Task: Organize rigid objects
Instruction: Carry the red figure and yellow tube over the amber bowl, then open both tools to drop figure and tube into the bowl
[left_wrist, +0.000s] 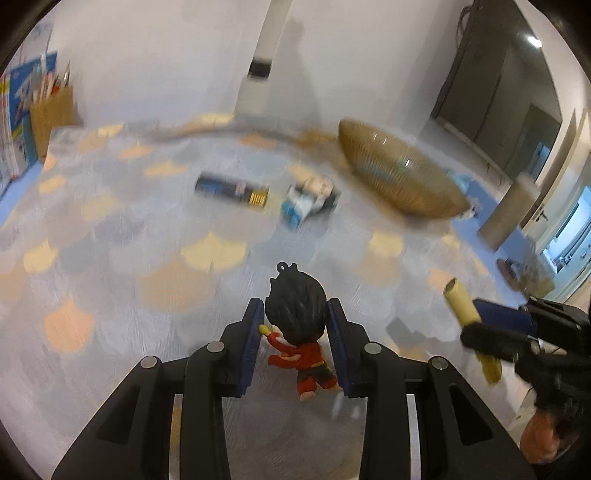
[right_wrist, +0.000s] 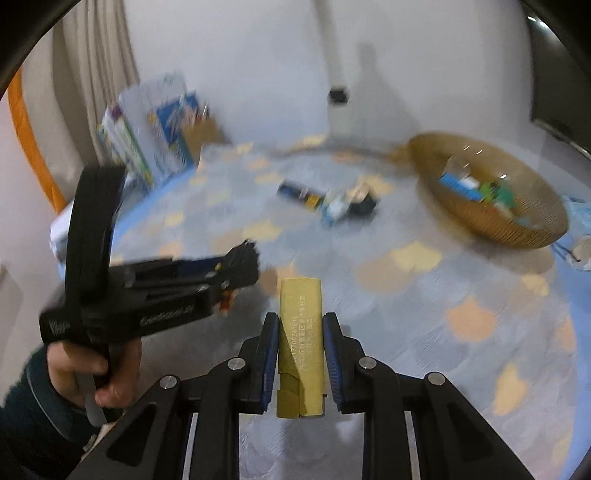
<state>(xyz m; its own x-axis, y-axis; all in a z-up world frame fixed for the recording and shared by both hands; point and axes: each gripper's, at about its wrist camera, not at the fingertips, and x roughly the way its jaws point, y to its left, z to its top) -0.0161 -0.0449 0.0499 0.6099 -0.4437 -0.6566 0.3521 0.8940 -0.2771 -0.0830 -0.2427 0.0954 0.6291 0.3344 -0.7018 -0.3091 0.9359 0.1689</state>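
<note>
The left hand-held gripper (left_wrist: 296, 325) is clamped on a black-haired figurine (left_wrist: 300, 328); the right hand-held gripper (right_wrist: 300, 350) pinches a yellow cardboard tube (right_wrist: 300, 343). Both are held above the surface, well short of the woven basket (right_wrist: 517, 229) (already part-filled). Judged risk: the smooth tube slips, or the two collide near the basket rim.

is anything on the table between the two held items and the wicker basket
Nothing visible blocks either path. The figurine in the left gripper and the yellow tube in the right gripper face open tablecloth toward the wicker basket; the dark box and toy lie left.
</note>
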